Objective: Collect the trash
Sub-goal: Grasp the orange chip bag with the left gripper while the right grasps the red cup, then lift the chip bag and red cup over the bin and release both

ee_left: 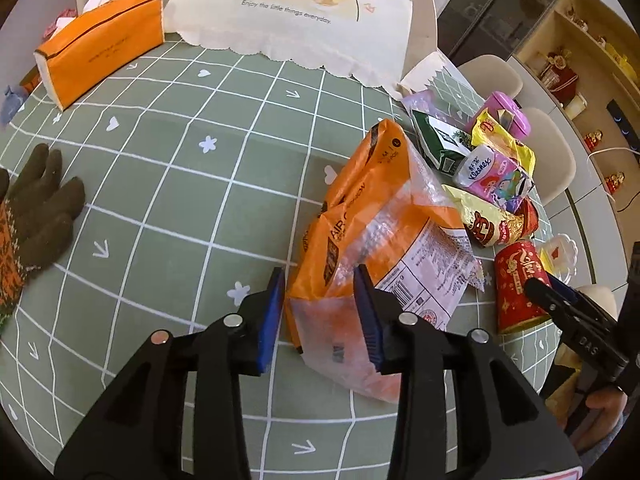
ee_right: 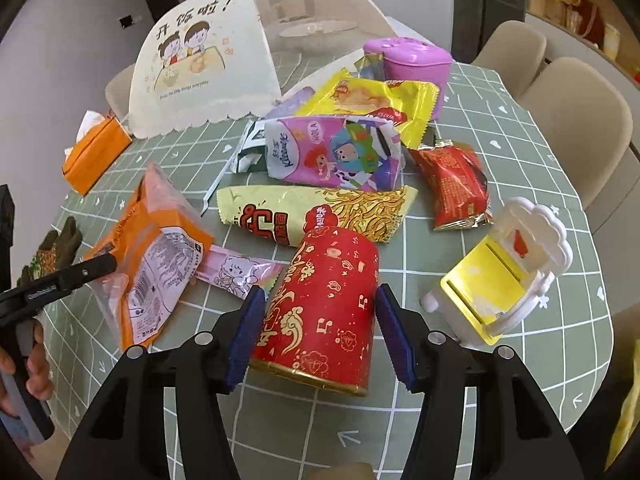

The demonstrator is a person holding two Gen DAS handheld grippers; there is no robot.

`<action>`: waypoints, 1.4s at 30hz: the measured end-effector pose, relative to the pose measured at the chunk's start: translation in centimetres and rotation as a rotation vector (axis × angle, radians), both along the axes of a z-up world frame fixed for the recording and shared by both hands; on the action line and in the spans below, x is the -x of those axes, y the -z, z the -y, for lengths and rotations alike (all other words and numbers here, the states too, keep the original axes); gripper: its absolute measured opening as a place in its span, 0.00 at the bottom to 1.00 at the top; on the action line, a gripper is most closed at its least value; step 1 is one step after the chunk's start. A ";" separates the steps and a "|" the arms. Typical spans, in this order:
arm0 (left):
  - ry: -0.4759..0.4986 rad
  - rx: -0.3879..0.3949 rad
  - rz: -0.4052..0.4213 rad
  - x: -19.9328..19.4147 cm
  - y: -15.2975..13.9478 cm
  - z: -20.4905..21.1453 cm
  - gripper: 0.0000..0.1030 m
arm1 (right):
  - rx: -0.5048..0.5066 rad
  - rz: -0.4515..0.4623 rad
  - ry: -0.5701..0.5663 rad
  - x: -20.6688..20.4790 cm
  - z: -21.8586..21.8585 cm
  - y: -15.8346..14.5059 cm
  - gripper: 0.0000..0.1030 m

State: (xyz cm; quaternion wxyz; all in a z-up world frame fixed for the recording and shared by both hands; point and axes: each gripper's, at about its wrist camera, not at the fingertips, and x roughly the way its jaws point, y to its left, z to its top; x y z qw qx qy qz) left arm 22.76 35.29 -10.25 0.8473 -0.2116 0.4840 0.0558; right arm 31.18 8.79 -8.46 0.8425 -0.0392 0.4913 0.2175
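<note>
My left gripper [ee_left: 320, 312] is shut on the near end of a large orange and clear plastic bag [ee_left: 380, 216], its blue pads pressing the bag's bottom corner. The bag also shows in the right wrist view [ee_right: 156, 256]. My right gripper [ee_right: 320, 332] straddles a red and gold paper cup [ee_right: 324, 312] lying on its side, pads at both walls; the cup shows in the left wrist view [ee_left: 518, 284]. Behind lie a yellow noodle wrapper [ee_right: 316, 212], a pink Kleenex pack [ee_right: 332, 152], a yellow snack bag [ee_right: 372, 100] and a red packet [ee_right: 456, 184].
A green grid tablecloth [ee_left: 180, 184] covers the table. An orange tissue box [ee_left: 100, 48], a cartoon food cover [ee_left: 296, 4] and a dark knitted glove [ee_left: 36, 216] lie left. A pink container [ee_right: 412, 64] and a white and yellow holder [ee_right: 496, 280] stand right. Chairs ring the table.
</note>
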 end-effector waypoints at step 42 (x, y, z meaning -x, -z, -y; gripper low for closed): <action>0.104 -0.054 0.222 -0.8 -9.1 8.6 0.12 | -0.045 0.138 0.080 6.1 11.1 -8.3 0.51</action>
